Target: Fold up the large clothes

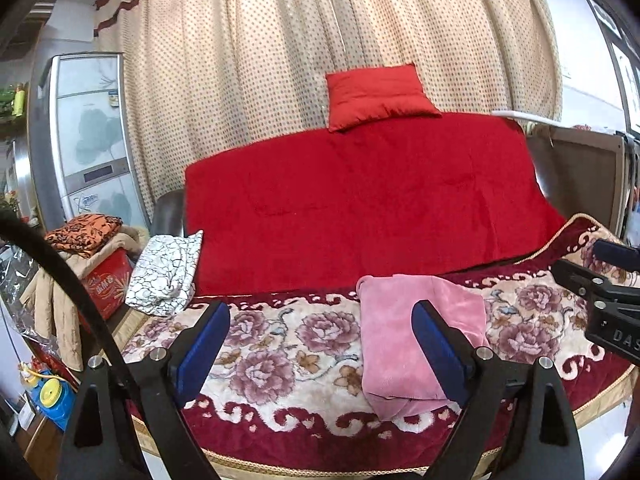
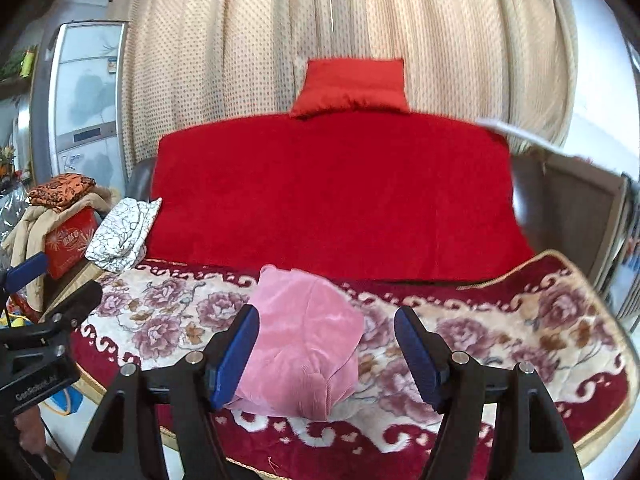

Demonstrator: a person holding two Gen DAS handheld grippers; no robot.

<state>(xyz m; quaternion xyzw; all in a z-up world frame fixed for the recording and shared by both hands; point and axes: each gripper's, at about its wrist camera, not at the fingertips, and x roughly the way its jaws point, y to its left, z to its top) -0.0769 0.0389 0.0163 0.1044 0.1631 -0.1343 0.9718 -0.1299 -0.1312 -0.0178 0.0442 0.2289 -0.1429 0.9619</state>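
"DAS" on the right gripper (image 1: 612, 276) body (cut off), "GenRobot.AI" on the left gripper (image 2: 40, 300) body

A plain pink garment (image 1: 416, 340) lies on a cream blanket (image 1: 280, 364) patterned with mauve roses and a dark red scrolled border. Behind are a solid red cover (image 1: 360, 208), red cushion (image 1: 376, 94) and beige dotted curtain (image 1: 320, 32).

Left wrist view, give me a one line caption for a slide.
Open left gripper above a folded pink garment on a floral blanket, red sofa cover behind.
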